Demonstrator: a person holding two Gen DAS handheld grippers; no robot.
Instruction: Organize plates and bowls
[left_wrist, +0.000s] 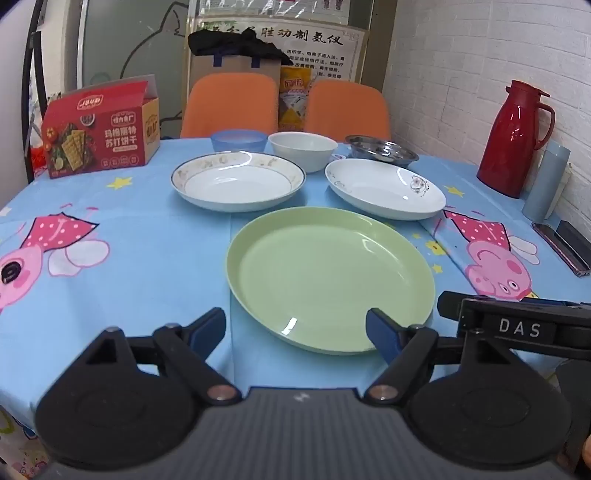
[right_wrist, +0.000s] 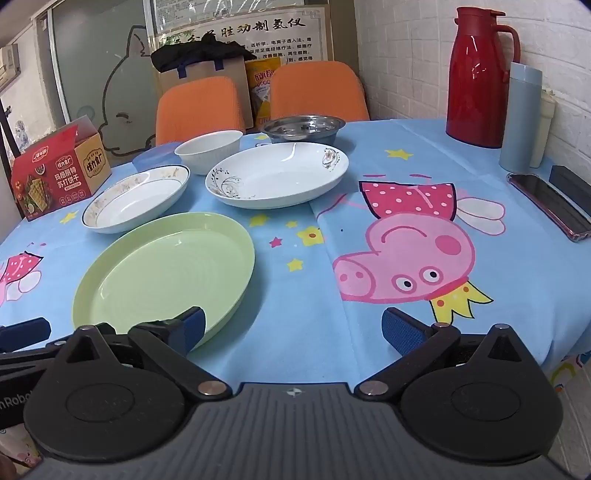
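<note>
Left gripper (left_wrist: 295, 332): fingers spread wide, nothing between them but the near rim of the green plate (left_wrist: 328, 280), untouched. Right gripper (right_wrist: 293, 330): fingers likewise wide apart over bare tablecloth (right_wrist: 314, 295), the green plate at its ten o'clock. Beyond lie two white plates, at eleven and one o'clock from the left wrist; behind them a white bowl (left_wrist: 301, 149) and steel bowl (left_wrist: 382, 149). Only the left view shows the blue bowl (left_wrist: 239, 140) clearly; only the right shows the phone's (right_wrist: 546, 201) screen.

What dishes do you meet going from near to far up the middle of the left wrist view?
green plate → gold-patterned white plate → white bowl → blue bowl. The flower-print plate and steel bowl lie off to the right, so I leave them out of the order.
</note>
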